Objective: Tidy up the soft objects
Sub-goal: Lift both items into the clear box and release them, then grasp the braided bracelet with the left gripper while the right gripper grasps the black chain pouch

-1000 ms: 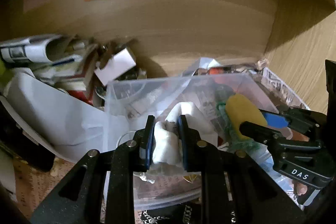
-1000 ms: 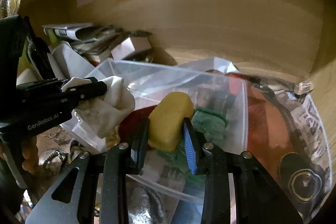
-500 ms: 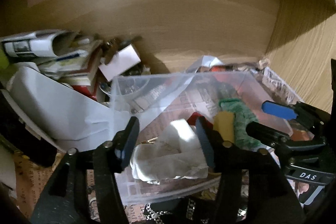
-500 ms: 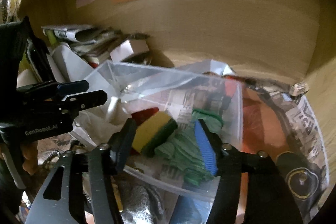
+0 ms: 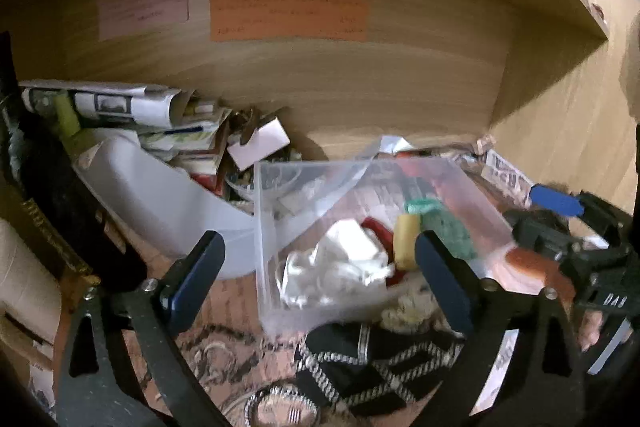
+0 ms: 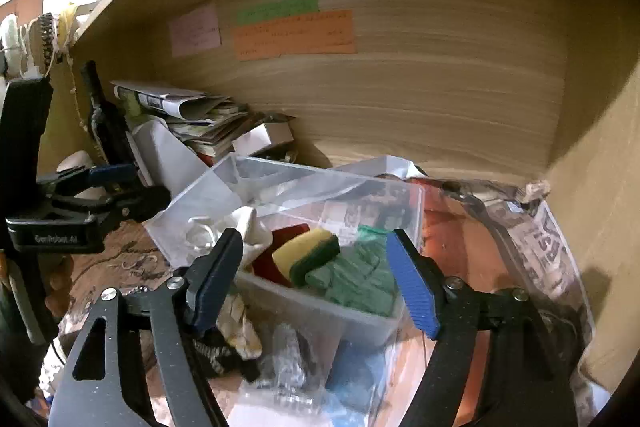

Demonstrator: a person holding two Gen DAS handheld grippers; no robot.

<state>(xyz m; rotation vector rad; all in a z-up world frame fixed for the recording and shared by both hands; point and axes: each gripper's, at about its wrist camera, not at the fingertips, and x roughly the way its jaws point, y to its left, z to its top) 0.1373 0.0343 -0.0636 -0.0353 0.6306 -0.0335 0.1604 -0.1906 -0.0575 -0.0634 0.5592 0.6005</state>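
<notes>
Since the white cloth (image 5: 336,267) and the yellow-green sponge (image 6: 308,255) both lie loose in the clear plastic bin (image 6: 320,311), beside a green knitted cloth (image 6: 360,279), the release looks done; judgement: draw each tool straight back so no fabric snags. Cloth crumpled, sponge tilted on edge. Left gripper (image 5: 320,279): jaws opening, spread wide, nothing pinched. Right gripper (image 6: 316,283): jaws opening, nothing pinched. Bin sits amid shelf clutter, a dark patterned fabric (image 5: 360,359) just in front.
</notes>
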